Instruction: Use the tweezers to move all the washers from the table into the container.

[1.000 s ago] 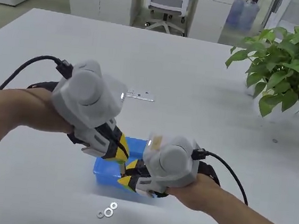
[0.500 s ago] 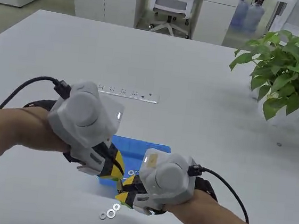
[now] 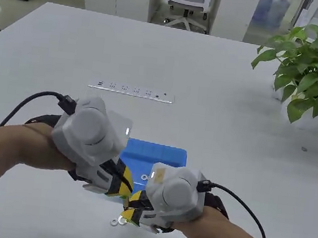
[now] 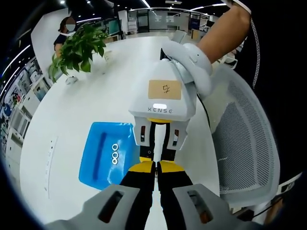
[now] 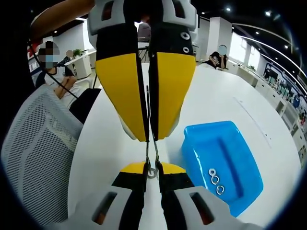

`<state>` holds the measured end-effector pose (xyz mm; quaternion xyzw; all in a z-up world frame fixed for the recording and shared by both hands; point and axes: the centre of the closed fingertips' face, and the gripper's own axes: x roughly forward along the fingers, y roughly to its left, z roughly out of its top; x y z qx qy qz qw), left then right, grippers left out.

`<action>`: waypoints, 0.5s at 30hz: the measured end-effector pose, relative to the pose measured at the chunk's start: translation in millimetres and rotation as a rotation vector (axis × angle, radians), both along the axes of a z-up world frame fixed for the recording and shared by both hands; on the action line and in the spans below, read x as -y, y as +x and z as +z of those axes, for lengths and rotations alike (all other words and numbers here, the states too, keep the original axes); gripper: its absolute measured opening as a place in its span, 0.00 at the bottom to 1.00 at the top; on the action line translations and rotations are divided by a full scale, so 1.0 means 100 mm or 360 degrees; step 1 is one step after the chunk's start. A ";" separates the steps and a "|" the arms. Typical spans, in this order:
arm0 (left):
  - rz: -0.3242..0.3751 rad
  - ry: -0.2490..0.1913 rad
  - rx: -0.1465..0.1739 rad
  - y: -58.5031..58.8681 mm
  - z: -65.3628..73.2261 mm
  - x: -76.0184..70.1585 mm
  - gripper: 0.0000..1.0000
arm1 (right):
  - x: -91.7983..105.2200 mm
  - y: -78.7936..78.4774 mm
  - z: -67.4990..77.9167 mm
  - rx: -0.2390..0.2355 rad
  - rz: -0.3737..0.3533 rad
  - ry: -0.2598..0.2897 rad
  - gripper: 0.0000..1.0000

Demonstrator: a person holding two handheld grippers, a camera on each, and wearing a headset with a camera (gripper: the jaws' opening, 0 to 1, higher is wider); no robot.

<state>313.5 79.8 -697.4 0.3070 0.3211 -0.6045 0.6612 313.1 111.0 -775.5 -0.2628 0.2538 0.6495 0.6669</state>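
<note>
Blue container (image 5: 225,158) holding three washers (image 5: 215,179), left tool (image 5: 149,138) clamped on tweezers (image 5: 155,149) beside it, right tool (image 5: 151,168) pinching their tips, another washer (image 5: 152,172) there, partly hidden.

Right gripper view, items I see:
- right gripper (image 5: 151,168): yellow-tipped jaws drawn nearly together.
- left gripper (image 5: 149,136): enters from the top, its yellow jaws closed on the tweezers (image 5: 156,152).
- tweezers' tips: reach into my jaws' narrow gap. I cannot tell if the jaws press them.
- washer (image 5: 151,173): one, at those tips.
- blue container (image 5: 225,143): on the white table (image 5: 105,143), holding three washers (image 5: 215,179) in a row.
- mesh chair (image 5: 38,153): beside the table.
</note>
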 end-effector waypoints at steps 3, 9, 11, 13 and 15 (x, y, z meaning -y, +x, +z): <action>0.0007 0.0008 -0.0016 -0.03 -0.04 -0.02 0.06 | -0.02 -0.03 -0.04 -0.0018 0.0006 0.0001 0.12; 0.0023 0.0013 -0.0042 -0.06 -0.11 -0.05 0.06 | -0.04 -0.07 -0.10 -0.0037 0.0018 -0.0006 0.12; 0.0028 0.0014 -0.0049 -0.07 -0.12 -0.06 0.06 | -0.05 -0.07 -0.11 -0.0040 0.0019 -0.0007 0.12; 0.0029 0.0014 -0.0054 -0.07 -0.13 -0.06 0.06 | -0.05 -0.07 -0.13 -0.0048 0.0018 -0.0009 0.12; 0.0029 0.0018 -0.0058 -0.07 -0.15 -0.06 0.06 | -0.05 -0.07 -0.15 -0.0048 0.0021 -0.0015 0.12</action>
